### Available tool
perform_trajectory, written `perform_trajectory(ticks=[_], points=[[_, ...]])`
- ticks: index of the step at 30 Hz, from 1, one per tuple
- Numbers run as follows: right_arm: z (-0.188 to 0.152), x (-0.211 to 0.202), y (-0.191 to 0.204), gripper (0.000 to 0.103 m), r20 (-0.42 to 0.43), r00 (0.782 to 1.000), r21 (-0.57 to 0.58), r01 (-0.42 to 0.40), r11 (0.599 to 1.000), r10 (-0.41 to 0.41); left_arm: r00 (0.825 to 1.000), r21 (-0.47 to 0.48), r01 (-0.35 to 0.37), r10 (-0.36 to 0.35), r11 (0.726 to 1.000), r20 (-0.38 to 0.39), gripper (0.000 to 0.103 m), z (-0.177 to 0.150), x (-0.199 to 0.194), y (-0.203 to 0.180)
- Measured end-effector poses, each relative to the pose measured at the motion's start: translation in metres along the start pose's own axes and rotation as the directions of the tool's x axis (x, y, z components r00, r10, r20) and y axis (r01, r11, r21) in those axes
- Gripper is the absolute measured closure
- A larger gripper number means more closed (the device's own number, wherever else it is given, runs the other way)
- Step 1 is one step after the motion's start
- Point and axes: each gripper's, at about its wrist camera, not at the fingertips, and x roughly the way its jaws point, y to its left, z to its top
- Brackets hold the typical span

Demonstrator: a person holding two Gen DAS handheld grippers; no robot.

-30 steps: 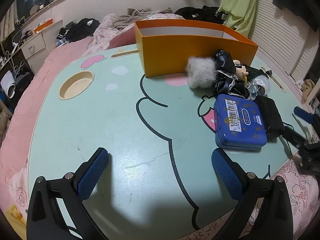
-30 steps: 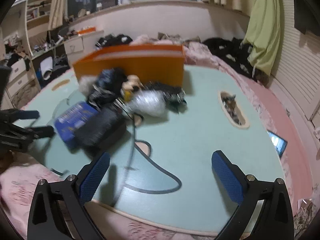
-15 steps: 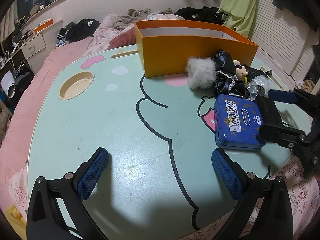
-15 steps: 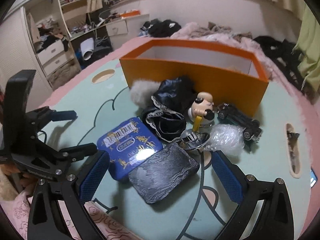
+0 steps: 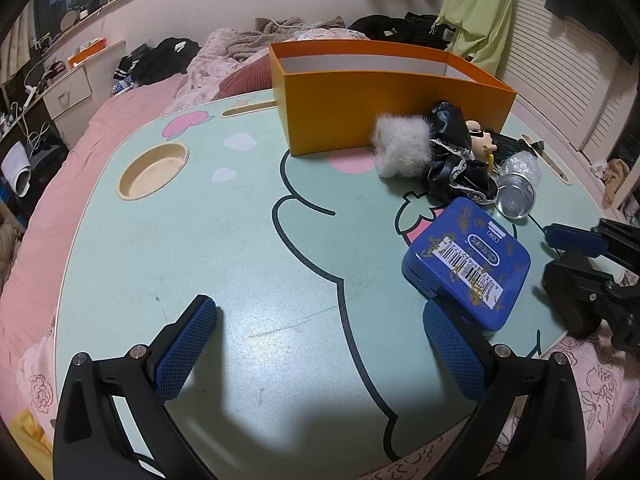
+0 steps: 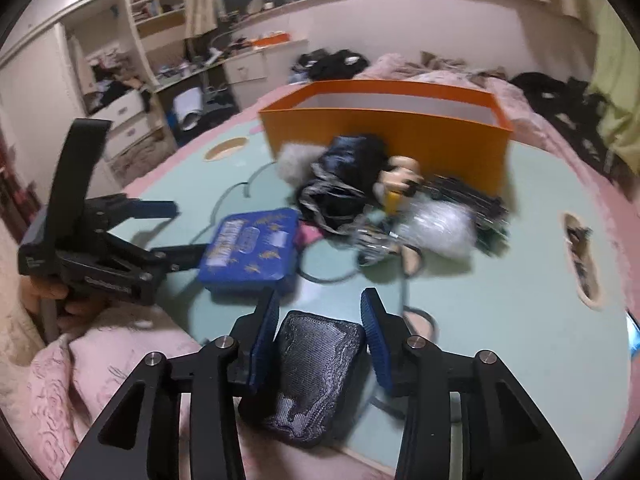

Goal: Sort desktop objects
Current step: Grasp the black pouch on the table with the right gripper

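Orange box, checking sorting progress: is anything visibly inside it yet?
No: the orange box shows only bare white inner walls, and the blue tin lies outside on the table.

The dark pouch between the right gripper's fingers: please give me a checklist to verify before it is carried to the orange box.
1. Dark pouch sits between the right gripper's pads, whose jaws have just been closing: ok.
2. Both pads press firmly on it: cannot tell, the left pad touches, the right looks slightly apart.
3. Orange box is open, with room at the visible inner wall: ok.
4. Path over the blue tin and the doll pile: not ok unless lifted high.
5. Left gripper open, holding nothing, beside the tin: ok.
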Motion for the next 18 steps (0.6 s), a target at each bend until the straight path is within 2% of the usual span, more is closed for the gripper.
perform_trajectory(ticks=[2,4,7,9,11,18], points=[[-0.003,-0.003,-0.004,0.056,0.009,0.998,0.025,0.055,0.998,-0.056,1.0,0.0,0.0,0.0,1.0,0.0,0.0,0.0,0.0,0.0],[-0.005,-0.005,-0.006,0.043,0.013,0.995,0.042,0.097,0.994,-0.097,1.0,0.0,0.001,-0.001,1.0,0.0,0.0,0.0,0.0,0.0],[-0.008,-0.013,-0.009,0.028,0.053,0.985,0.078,0.157,0.985,-0.161,1.0,0.0,0.001,-0.001,1.0,0.001,0.0,0.0,0.0,0.0],[-0.007,-0.018,-0.012,0.027,0.074,0.978,0.093,0.188,0.978,-0.195,1.0,0.0,0.001,-0.001,1.0,0.001,0.0,0.0,0.0,0.0],[-0.006,-0.018,-0.012,0.022,0.076,0.977,0.086,0.193,0.977,-0.2,1.0,0.0,0.001,-0.001,1.0,0.001,0.0,0.0,0.0,0.0],[-0.003,0.003,-0.008,0.012,-0.01,0.973,0.03,0.231,0.973,-0.23,1.0,0.001,0.002,-0.002,1.0,0.002,0.0,0.0,0.0,0.0]])
